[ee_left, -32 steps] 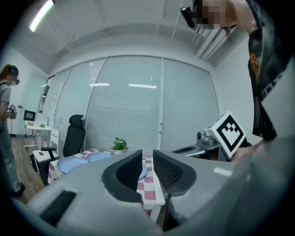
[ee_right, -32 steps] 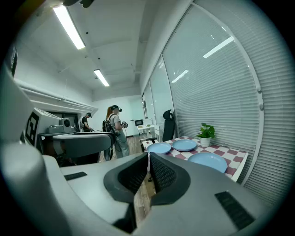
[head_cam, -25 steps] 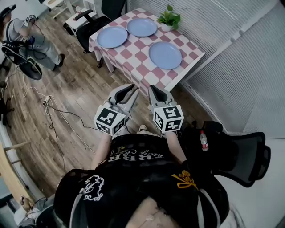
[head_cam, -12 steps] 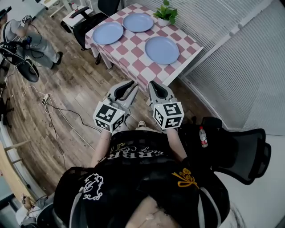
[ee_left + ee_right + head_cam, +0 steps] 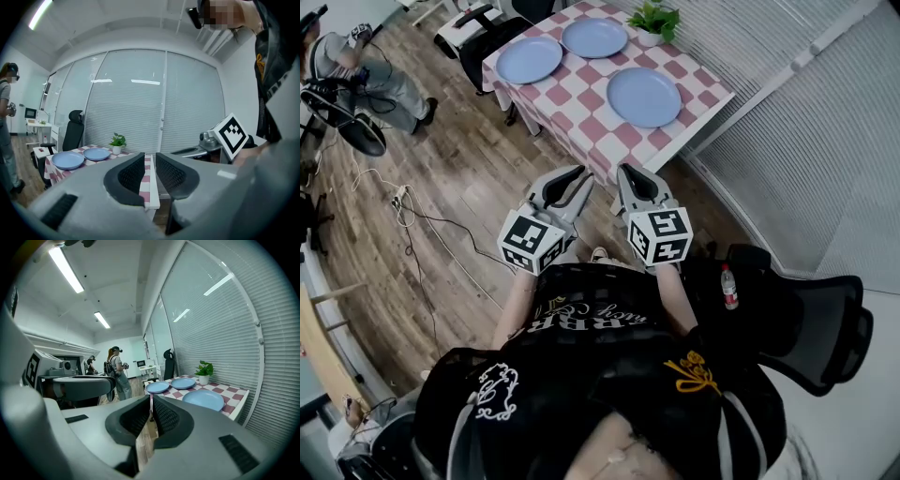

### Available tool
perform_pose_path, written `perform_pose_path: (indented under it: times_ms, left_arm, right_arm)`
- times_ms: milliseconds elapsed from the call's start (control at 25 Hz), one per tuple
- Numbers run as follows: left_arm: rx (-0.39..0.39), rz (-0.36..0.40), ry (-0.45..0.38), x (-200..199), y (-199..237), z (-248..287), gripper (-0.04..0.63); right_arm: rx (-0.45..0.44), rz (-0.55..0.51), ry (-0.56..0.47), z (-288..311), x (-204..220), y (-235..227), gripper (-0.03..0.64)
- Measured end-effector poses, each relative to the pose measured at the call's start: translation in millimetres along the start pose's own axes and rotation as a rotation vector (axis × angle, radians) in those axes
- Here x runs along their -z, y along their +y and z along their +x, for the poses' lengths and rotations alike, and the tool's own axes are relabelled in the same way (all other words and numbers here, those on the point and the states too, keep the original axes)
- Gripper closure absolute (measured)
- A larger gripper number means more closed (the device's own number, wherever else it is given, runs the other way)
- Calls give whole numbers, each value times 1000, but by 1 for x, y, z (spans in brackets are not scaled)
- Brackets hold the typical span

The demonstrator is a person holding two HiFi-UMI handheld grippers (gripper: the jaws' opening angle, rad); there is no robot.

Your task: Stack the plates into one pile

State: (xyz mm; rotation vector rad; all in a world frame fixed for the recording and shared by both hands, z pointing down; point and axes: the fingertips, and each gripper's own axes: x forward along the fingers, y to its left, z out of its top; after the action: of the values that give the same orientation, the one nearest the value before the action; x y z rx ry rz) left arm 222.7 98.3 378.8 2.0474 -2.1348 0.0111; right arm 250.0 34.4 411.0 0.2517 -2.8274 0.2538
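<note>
Three blue plates lie apart on a table with a pink-and-white checked cloth [image 5: 581,108]: a near one [image 5: 644,97], a left one [image 5: 530,59] and a far one [image 5: 594,37]. My left gripper [image 5: 579,174] and right gripper [image 5: 625,173] hover side by side over the wooden floor, short of the table's near corner, both shut and empty. The left gripper view shows its shut jaws [image 5: 150,161] aimed at the table edge, with two plates [image 5: 68,160] at the left. From the right gripper [image 5: 151,404] the near plate [image 5: 203,399] lies ahead on the right.
A potted plant [image 5: 659,21] stands at the table's far edge. Blinds cover the window wall to the right. A black office chair [image 5: 811,323] and a bottle [image 5: 729,289] are at my right. Cables [image 5: 422,234] cross the floor; a person [image 5: 366,66] stands far left.
Both grippers have eased a little closer to the table, still shut and empty. The plates have not moved.
</note>
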Motion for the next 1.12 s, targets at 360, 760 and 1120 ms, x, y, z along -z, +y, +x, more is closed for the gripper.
perform_pose_path:
  times_ms: [360, 760, 1120]
  left_arm:
    - [27, -14, 39, 13, 0, 14, 511]
    - [105, -19, 57, 16, 67, 50, 511]
    - [184, 39, 96, -2, 173, 81, 511]
  right_arm:
    - [20, 19, 37, 7, 13, -16, 593]
    - [110, 89, 55, 69, 7, -44, 593]
    - [161, 108, 86, 168, -22, -42, 592]
